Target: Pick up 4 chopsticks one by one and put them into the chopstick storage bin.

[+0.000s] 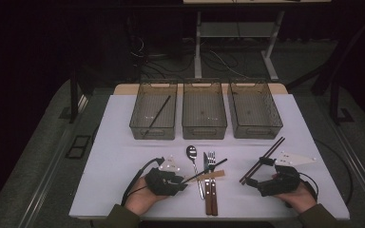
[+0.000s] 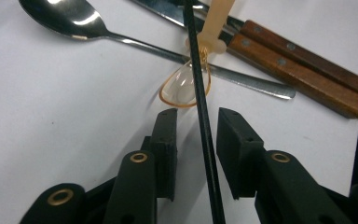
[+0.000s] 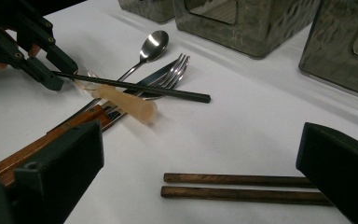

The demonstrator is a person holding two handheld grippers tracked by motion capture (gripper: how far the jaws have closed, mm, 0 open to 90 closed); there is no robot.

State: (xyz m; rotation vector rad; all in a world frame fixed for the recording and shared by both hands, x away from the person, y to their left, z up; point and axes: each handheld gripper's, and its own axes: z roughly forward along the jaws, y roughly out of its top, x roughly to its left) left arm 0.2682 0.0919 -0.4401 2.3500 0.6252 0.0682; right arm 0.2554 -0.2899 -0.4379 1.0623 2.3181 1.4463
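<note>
Left gripper point(image 1: 179, 183) lower centre-left of high view, jaws astride black chopstick point(image 2: 200, 100), narrow gaps showing both sides, pads not yet pressing. Chopstick slants up-right across metal spoon point(image 1: 193, 161), clear plastic spoon point(image 2: 200, 60) and wooden-handled knife and fork point(image 1: 211, 187) at table point(image 1: 123, 156) centre. Right gripper point(image 1: 254, 183) lower right, jaws wide apart, nothing between; two brown chopsticks point(image 3: 242, 186) on table ahead. Three bins point(image 1: 204, 114) along upper middle.

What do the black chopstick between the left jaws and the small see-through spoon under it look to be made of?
Black chopstick: probably plastic or lacquered wood, since it is uniformly matte black with no grain showing. Small spoon: likely plastic or resin, with an amber-tinted, see-through bowl and an opaque cream handle, both smooth and slightly glossy.
</note>
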